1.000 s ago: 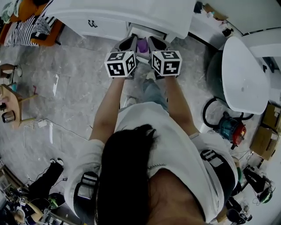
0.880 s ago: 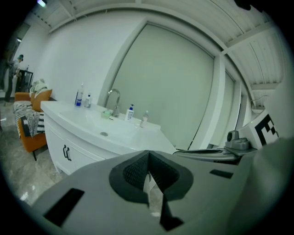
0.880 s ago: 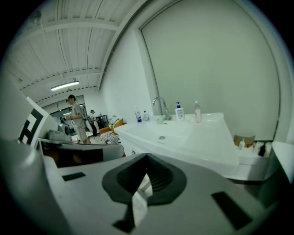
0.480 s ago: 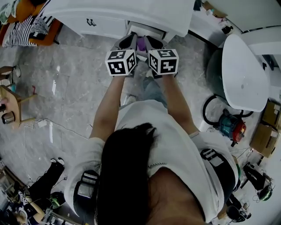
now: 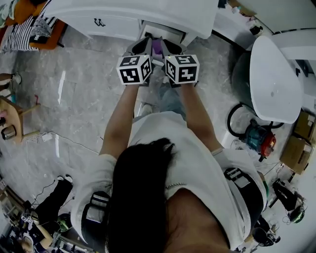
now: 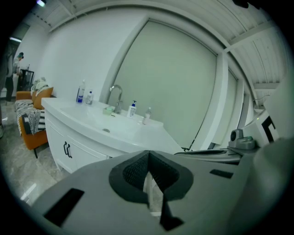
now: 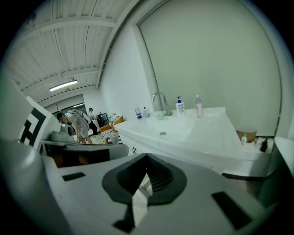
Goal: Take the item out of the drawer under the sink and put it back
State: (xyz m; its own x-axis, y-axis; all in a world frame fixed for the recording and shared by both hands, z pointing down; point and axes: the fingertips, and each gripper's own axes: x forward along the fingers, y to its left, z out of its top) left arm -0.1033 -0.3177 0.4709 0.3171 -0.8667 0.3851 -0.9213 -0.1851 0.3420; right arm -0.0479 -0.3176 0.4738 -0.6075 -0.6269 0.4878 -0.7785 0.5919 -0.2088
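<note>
In the head view a white sink cabinet point(image 5: 123, 15) stands ahead with one low drawer point(image 5: 168, 30) pulled out. A purple item point(image 5: 156, 47) shows at the drawer's front, between the two grippers. My left gripper point(image 5: 143, 45) is just left of it and my right gripper point(image 5: 166, 46) just right; whether either touches it is hidden. In the left gripper view the left gripper point(image 6: 148, 155) has its jaws together with nothing between them. The right gripper point(image 7: 147, 159) looks the same in its own view. Both views show the sink cabinet point(image 6: 92, 131) point(image 7: 193, 133) beyond.
A large white rounded fixture point(image 5: 274, 84) stands to the right, with a teal and red machine point(image 5: 257, 144) and cardboard boxes point(image 5: 297, 159) below it. An orange seat with striped cloth point(image 5: 29, 30) and a small wooden table point(image 5: 12, 116) are at the left. Bottles point(image 6: 81, 93) and a tap point(image 6: 116, 95) sit on the counter.
The right gripper has edged slightly towards the left one. Both stay shut by the open drawer, and the purple item has not moved.
</note>
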